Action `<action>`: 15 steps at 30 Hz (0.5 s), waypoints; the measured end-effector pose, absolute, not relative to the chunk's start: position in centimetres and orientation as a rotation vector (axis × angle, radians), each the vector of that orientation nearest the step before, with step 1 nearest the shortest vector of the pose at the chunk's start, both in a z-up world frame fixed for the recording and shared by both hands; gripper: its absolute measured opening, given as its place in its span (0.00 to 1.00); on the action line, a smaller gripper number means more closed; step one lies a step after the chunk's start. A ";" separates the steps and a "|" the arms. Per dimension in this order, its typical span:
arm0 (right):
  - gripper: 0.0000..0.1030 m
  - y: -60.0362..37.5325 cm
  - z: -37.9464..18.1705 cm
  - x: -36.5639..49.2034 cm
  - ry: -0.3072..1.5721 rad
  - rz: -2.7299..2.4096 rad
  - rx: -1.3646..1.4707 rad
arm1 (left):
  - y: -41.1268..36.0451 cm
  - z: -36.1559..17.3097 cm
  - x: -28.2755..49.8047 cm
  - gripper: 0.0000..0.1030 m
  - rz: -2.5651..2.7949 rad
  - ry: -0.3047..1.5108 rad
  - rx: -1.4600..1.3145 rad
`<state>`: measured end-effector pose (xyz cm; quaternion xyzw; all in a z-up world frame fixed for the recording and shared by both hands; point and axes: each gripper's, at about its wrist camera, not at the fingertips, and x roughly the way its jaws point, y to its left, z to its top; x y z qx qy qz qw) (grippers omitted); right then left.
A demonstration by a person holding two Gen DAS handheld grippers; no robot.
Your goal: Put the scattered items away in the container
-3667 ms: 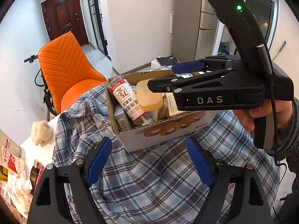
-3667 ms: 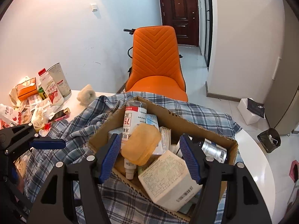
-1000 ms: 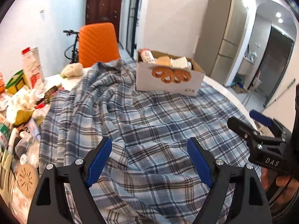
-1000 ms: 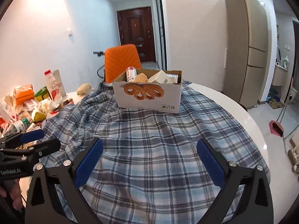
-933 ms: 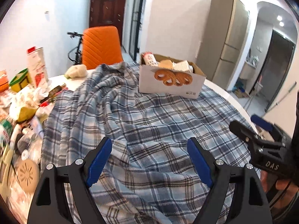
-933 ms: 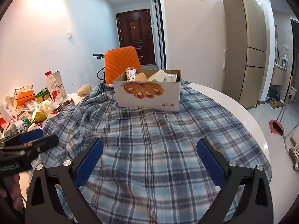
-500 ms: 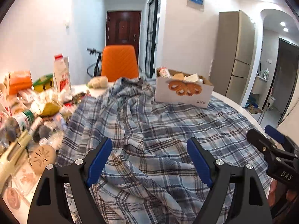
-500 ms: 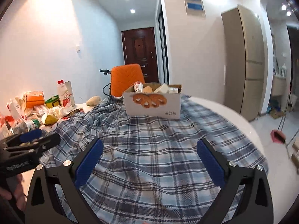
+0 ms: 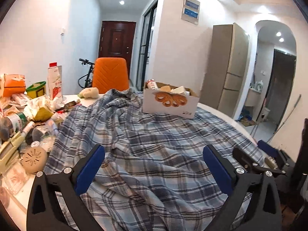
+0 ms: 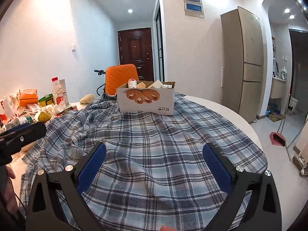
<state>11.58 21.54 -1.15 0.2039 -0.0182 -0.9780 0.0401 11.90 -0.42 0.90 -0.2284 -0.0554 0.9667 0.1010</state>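
A white cardboard box [image 9: 169, 104] printed with pretzels stands at the far side of the plaid cloth [image 9: 154, 144]. It holds a red-capped bottle [image 9: 152, 83], a yellow soap-like piece and white packs. It also shows in the right wrist view [image 10: 146, 101]. My left gripper [image 9: 154, 165] is open and empty, low over the near cloth. My right gripper [image 10: 154, 163] is open and empty, also far back from the box. The right gripper's tips show at the right edge of the left wrist view [image 9: 269, 159].
A heap of clutter [image 9: 25, 115] lies on the white table to the left: milk carton [image 9: 54, 80], orange tissue box [image 9: 13, 84], bottles, wrappers, a round beige disc [image 9: 34, 158]. An orange chair [image 9: 110, 75] stands behind the table. A red dustpan [image 10: 277, 138] is on the floor right.
Both grippers have pulled back from the box, where the right one let go of the yellow piece, and dropped lower. The box now sits far off. Both stay open.
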 end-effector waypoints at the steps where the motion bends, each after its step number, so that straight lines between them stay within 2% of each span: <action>1: 1.00 21.6 -1.1 11.6 -0.055 -2.999 0.623 | -0.4 0.8 11.9 1.00 2.854 -0.166 -0.678; 9: 1.00 21.1 -1.3 11.9 -0.014 -2.996 0.607 | 1.0 -0.2 11.5 1.00 2.931 -0.003 -0.740; 15: 1.00 21.1 -1.7 12.0 0.015 -3.013 0.615 | 1.5 -0.8 11.2 1.00 2.886 0.006 -0.779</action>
